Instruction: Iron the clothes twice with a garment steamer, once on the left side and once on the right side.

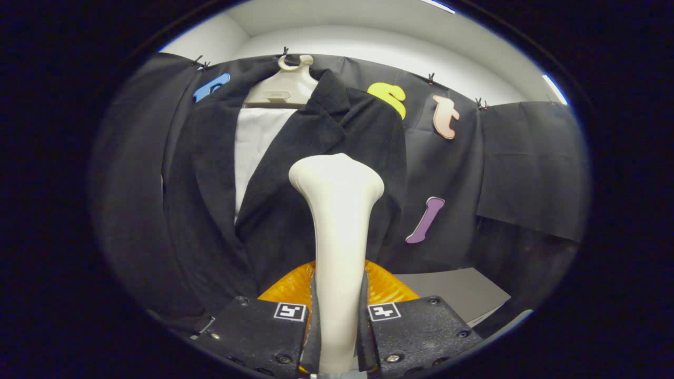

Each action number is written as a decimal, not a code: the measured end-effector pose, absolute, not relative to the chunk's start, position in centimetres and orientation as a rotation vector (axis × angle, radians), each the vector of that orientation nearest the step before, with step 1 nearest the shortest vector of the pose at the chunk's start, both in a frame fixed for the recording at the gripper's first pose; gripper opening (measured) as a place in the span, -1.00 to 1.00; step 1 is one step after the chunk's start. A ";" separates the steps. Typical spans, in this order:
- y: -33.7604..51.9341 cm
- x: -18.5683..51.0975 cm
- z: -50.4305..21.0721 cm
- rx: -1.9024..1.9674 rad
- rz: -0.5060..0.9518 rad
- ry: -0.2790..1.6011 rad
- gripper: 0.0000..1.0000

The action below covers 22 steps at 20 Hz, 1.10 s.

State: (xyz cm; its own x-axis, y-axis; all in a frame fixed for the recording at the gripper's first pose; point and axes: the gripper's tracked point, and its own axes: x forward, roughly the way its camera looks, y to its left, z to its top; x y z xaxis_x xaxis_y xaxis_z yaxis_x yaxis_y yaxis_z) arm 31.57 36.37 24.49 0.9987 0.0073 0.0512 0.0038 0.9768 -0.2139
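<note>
The gripper point(337, 326) has both fingers pressed tight on the white handle of the steamer point(337, 221), so the jaws are nearly closed around it. The steamer's wide head points up at a black jacket point(295, 210). The jacket hangs on a pale hanger point(281, 87) on the booth wall, with a white shirt point(255, 142) showing inside it. The head sits in front of the jacket's middle. I cannot tell if either side is ironed yet, so both passes may be left.
</note>
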 end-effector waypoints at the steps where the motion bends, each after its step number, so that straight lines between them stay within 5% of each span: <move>1: 36.4 31.7 23.9 -0.215 0.001 -0.046 -0.40; 22: 33.7 31.0 12.2 -0.473 -0.116 0.026 -0.41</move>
State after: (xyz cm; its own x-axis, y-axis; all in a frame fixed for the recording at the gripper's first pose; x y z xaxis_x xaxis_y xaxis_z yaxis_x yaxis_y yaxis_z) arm 31.01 33.69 12.21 0.9931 -0.1175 0.0021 0.1055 0.8839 -0.4556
